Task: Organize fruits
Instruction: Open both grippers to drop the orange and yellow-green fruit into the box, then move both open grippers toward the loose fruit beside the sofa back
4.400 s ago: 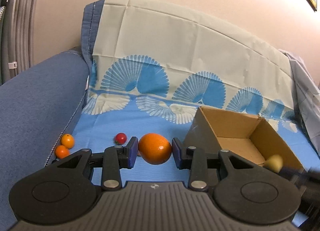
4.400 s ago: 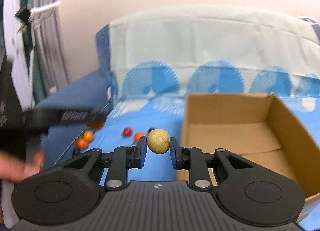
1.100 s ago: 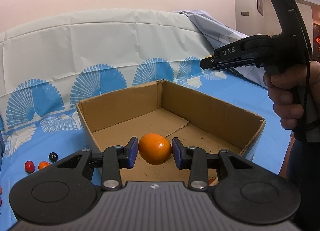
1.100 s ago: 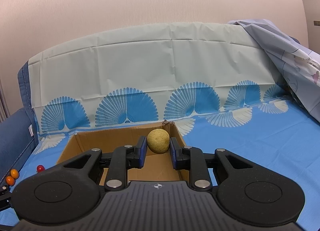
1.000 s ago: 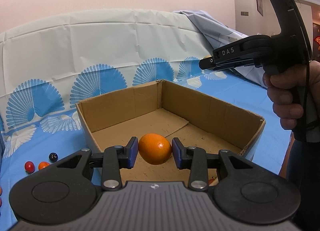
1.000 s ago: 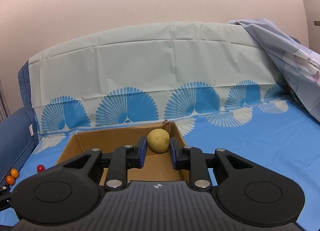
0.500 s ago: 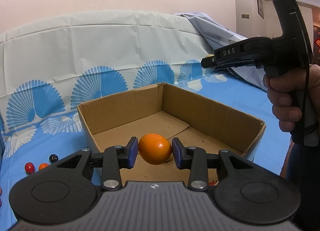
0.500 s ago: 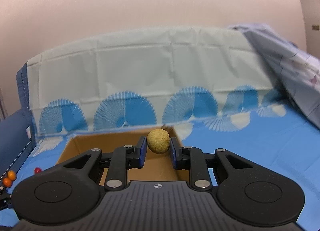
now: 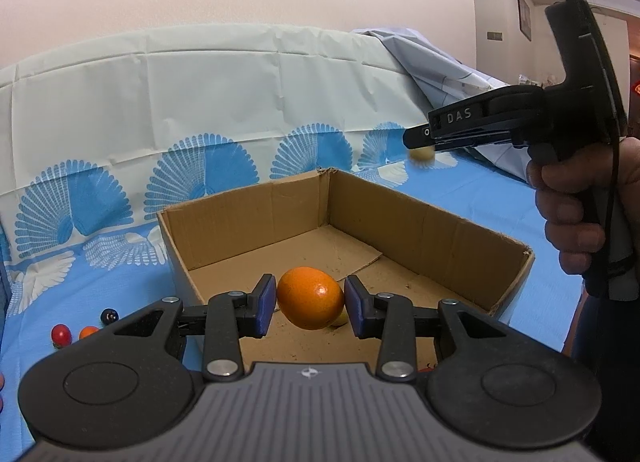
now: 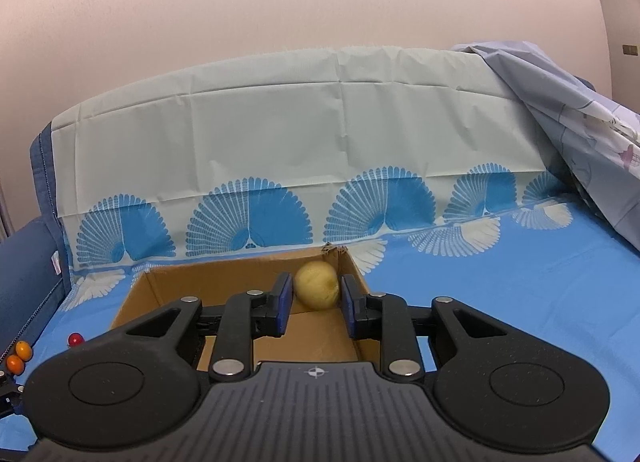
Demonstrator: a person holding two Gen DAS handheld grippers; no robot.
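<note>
My left gripper (image 9: 310,308) is shut on an orange (image 9: 310,297) and holds it above the near part of an open cardboard box (image 9: 436,238). A pale fruit (image 9: 341,319) peeks out below the orange inside the box. My right gripper (image 10: 315,300) is shut on a yellow-tan round fruit (image 10: 317,286) and holds it over the box (image 10: 168,282) near its far right corner. In the left wrist view the right gripper (image 9: 418,144) hangs high above the box's far side with that fruit (image 9: 420,153) under its tip.
Small fruits lie on the blue cloth left of the box: a red one (image 9: 61,334), an orange one (image 9: 89,332), a dark one (image 9: 109,317). Two small orange fruits (image 10: 18,356) lie by the sofa arm. A draped grey sheet (image 10: 580,142) hangs at right.
Both grippers have risen slightly over the box, so it sits lower in both views. The holds on the orange and the yellow-tan fruit are unchanged.
</note>
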